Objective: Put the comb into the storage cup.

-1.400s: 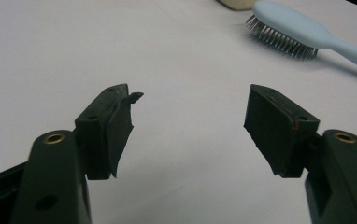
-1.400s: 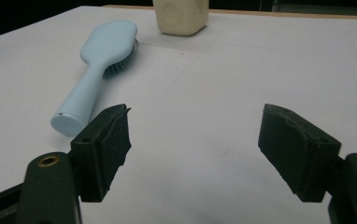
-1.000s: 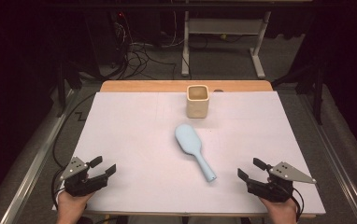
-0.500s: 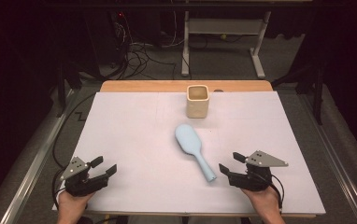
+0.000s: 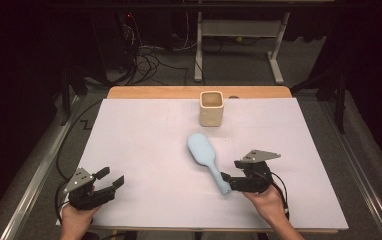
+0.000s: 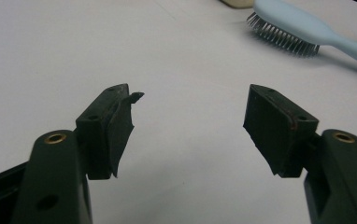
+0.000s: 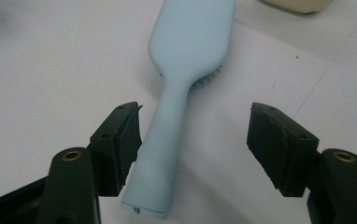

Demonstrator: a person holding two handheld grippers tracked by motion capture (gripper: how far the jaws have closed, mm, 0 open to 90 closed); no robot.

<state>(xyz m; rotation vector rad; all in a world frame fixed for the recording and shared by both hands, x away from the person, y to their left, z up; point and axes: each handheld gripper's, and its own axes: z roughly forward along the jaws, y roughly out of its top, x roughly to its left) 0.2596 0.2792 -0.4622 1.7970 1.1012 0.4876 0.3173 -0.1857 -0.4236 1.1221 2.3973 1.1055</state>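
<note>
Hairbrush (image 7: 186,70) handle is sitting between the jaws of your right gripper (image 7: 195,140), which are spread wide apart; nothing is clamped yet. In the right gripper view the handle is lying close against one jaw, with a broad gap to the other. You are likely lining up for a pinch on the handle, so centre it before closing: shift the gripper sideways until both pads are flanking it evenly, otherwise the closing jaw will probably push the brush across the sheet. Take it a little up from the handle's butt end, where the sides look straighter.

Brush is lying bristles down, flat on the white sheet (image 5: 144,135), near the right of centre; head pointing far-left toward the cream cup (image 5: 212,108), which is standing well apart near the far edge. Handle is slim and smooth, so a light grip may let it twist.

Your left gripper (image 5: 110,179) is resting at the near left, jaws also apart, holding nothing.
</note>
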